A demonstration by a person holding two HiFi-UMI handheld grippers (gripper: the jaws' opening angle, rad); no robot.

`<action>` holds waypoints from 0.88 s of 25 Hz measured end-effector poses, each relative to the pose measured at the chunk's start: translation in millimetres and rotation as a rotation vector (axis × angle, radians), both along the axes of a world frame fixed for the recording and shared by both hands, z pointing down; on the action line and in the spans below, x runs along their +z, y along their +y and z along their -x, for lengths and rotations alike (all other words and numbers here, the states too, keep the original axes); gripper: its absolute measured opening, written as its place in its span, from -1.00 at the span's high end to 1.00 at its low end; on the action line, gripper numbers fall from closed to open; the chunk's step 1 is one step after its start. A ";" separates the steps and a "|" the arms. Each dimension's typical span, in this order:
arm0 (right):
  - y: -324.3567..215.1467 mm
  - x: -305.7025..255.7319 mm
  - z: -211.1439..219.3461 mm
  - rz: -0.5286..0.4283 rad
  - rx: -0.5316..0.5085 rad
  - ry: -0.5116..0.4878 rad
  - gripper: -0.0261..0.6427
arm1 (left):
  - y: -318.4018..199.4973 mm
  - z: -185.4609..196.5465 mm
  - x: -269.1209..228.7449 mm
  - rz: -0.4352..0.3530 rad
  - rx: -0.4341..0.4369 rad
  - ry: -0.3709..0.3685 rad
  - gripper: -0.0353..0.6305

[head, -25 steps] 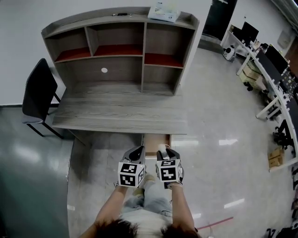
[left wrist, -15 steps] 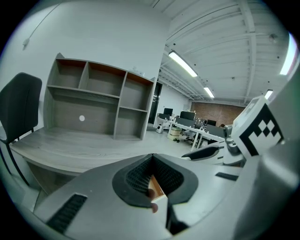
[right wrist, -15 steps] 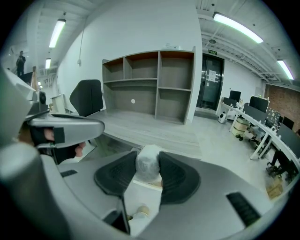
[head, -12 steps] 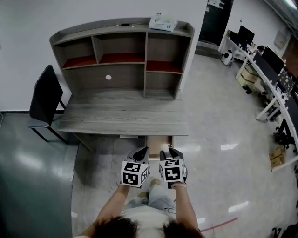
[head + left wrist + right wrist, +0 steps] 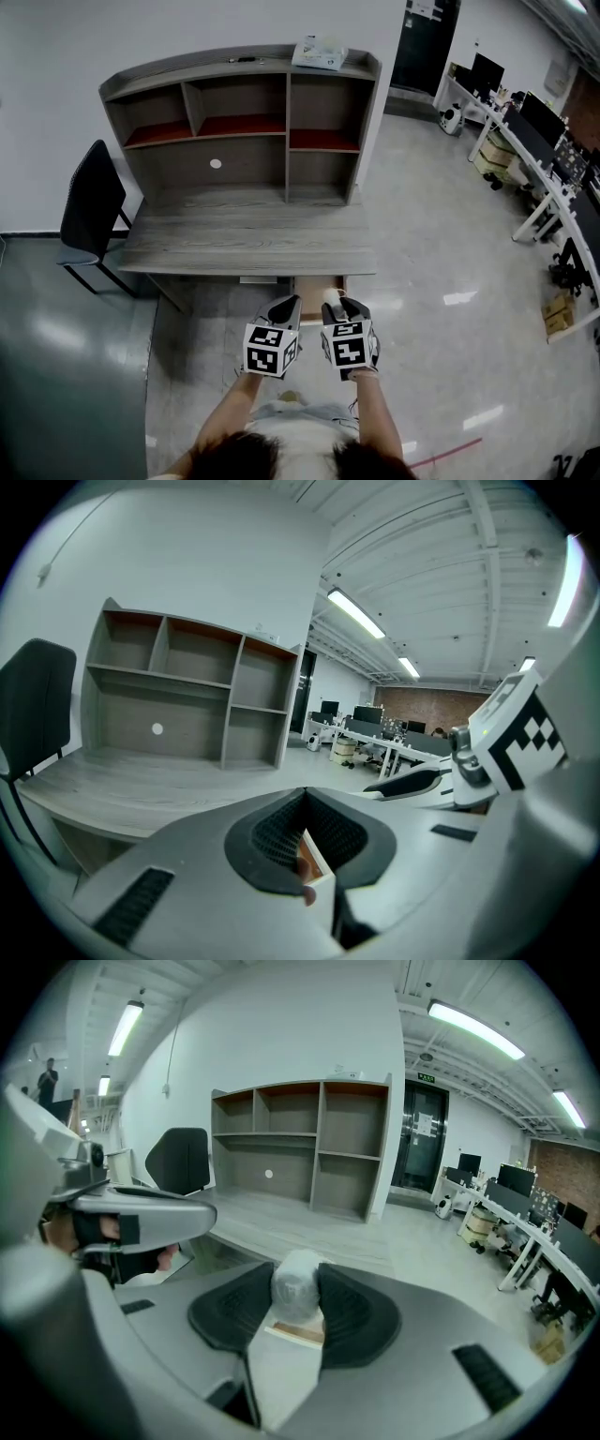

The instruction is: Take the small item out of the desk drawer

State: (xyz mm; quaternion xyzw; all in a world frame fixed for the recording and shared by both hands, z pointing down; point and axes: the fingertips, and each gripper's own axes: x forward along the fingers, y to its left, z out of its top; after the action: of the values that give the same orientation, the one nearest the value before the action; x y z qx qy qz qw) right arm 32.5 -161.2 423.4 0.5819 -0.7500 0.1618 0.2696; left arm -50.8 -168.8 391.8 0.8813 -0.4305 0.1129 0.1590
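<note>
Head view, tongs: the left gripper (image 5: 284, 306) and the right gripper (image 5: 337, 304) are side by side at lower centre, both aimed up the frame at the desk (image 5: 244, 239).
Head view, item: the small item (image 5: 330, 295) is a pale lump at the right gripper's tips, over the open drawer (image 5: 307, 286) below the desk's front edge.
Head view, writing: the marker cubes (image 5: 269, 349) carry black-and-white squares only. The box (image 5: 319, 53) on top of the hutch (image 5: 289, 131) at upper centre has print too small to read.
Head view, surroundings: a dark chair (image 5: 89, 202) stands at the desk's left end.
Left gripper view, tongs: the pad tips are pressed together with nothing pinched. A strip of the drawer shows through the wedge below them.
Right gripper view, tongs: the pads pinch the small item from both sides at lower centre.
Right gripper view, item: whitish, rounded and glossy like wrapped plastic. It runs slightly longer along the jaws, with its domed end toward the desk.
Right gripper view, writing: a green sign (image 5: 427, 1077) above the dark door (image 5: 424, 1138) is unreadable.
</note>
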 end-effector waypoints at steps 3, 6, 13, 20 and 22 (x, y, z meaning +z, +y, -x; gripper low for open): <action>2.2 -3.8 -1.6 -0.005 -0.007 0.000 0.44 | 1.9 -2.2 -2.2 0.000 -0.004 -0.002 0.86; 6.3 -7.3 -2.5 -0.014 -0.020 0.001 0.44 | 6.2 -3.2 -4.7 0.000 -0.013 -0.004 0.86; 25.4 -18.2 -4.0 -0.033 -0.059 0.002 0.44 | 25.3 -6.1 -11.2 0.002 -0.043 -0.006 0.86; 51.7 -36.9 -5.8 -0.058 -0.099 0.008 0.44 | 54.8 -11.9 -28.9 -0.009 -0.057 0.000 0.86; 59.5 -41.6 -7.1 -0.069 -0.109 0.009 0.44 | 64.0 -14.4 -33.0 -0.013 -0.059 -0.003 0.86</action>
State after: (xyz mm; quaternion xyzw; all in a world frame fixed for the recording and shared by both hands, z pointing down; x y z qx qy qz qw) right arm 39.6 -101.7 381.7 0.5500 -0.7844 0.1185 0.2613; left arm -36.5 -104.8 358.8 0.8690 -0.4574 0.1066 0.1558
